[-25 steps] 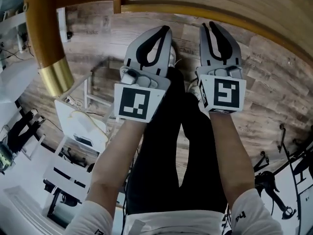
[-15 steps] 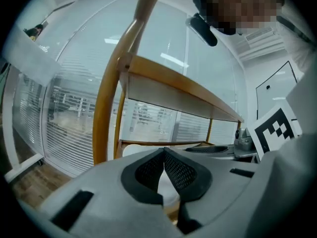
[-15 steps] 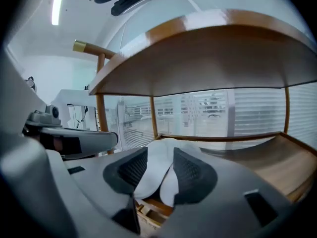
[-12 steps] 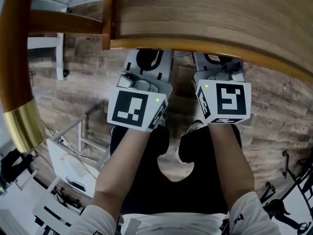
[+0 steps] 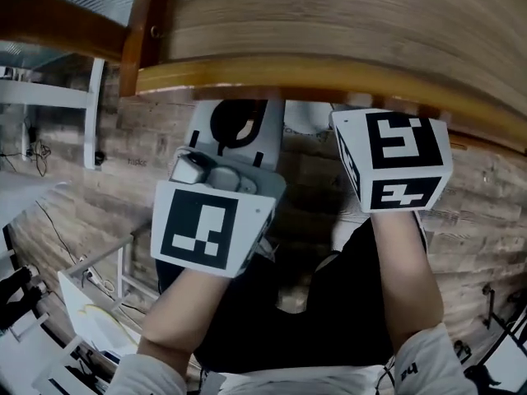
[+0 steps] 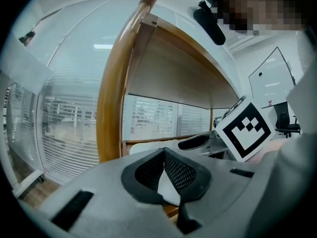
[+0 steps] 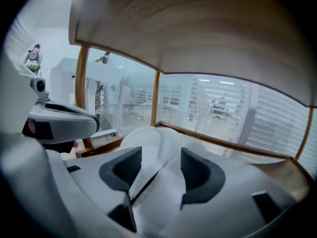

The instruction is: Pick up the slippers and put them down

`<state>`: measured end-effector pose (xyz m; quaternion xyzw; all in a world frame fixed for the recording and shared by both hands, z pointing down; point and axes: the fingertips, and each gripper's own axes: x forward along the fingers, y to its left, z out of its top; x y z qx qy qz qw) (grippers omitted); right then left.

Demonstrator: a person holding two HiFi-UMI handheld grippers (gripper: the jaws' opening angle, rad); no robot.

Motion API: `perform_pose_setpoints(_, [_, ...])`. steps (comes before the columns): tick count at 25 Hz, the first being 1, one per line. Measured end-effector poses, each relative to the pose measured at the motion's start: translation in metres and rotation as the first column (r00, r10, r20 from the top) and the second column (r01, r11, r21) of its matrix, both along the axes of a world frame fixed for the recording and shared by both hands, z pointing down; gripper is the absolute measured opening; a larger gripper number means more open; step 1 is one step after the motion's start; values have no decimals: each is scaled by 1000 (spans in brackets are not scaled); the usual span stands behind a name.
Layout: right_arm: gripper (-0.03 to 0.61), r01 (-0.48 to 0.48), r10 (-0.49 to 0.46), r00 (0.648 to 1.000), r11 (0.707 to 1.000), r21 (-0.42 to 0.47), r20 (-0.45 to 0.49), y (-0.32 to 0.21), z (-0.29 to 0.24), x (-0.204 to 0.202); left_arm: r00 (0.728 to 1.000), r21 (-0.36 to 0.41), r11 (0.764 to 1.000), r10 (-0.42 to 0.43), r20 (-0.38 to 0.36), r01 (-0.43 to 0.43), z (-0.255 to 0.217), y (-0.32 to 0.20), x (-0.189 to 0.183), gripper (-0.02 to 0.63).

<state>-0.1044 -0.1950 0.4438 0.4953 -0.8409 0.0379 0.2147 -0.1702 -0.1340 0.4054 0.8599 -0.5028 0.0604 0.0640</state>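
Observation:
My right gripper [image 7: 161,155] reaches in under a wooden board, and a white slipper [image 7: 153,143] lies between its black pads [image 7: 198,170]. Its jaws have just been opening and stand apart, no longer clamping the slipper. In the left gripper view the left gripper [image 6: 164,152] has its pad tips together, pinching a thin white piece of the other slipper [image 6: 168,191]. In the head view both grippers' marker cubes [image 5: 202,225] [image 5: 395,159] show, while the board [image 5: 329,31] hides the jaw tips. In the right gripper view the left gripper [image 7: 59,120] hangs close at the left.
A wooden rail [image 7: 223,143] runs just behind the right slipper. A curved wooden post [image 6: 116,98] rises left of the left gripper. Glass walls with blinds stand beyond. In the head view white frames [image 5: 107,278] stand on the plank floor at the lower left, beside the person's dark trousers [image 5: 288,327].
Both grippers have moved forward under the wooden board. Their jaws, plainly seen a second ago, are now mostly covered by its edge.

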Motion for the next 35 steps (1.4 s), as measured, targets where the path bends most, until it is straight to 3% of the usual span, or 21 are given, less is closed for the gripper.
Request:
perform_pose_setpoints(11, [264,-48,50,999,993,-105,15,-17,7,5,1000,98,995,17,-11,-16,-24,9,-6,12])
perform_pose_setpoints(16, [260,-64,72,996,987,-151,46,-16,11,6,999,100,995,29,-20,-27,-24,17,-5,12])
perform_pose_setpoints(18, [84,-71,83,995,983,-172,59,-16,14,7,999,113,993,23,-22,-20,-28,20,-9,12])
perform_pose_setpoints(20, [30,-78,93,993,979,-190,72,-16,15,8,999,121,993,19,-26,-16,-32,22,-11,12])
perform_pose_setpoints(35, [18,-30,41,995,992,-123,90,58,-3,21,998,117,991,61,-25,-58,-30,22,6,12])
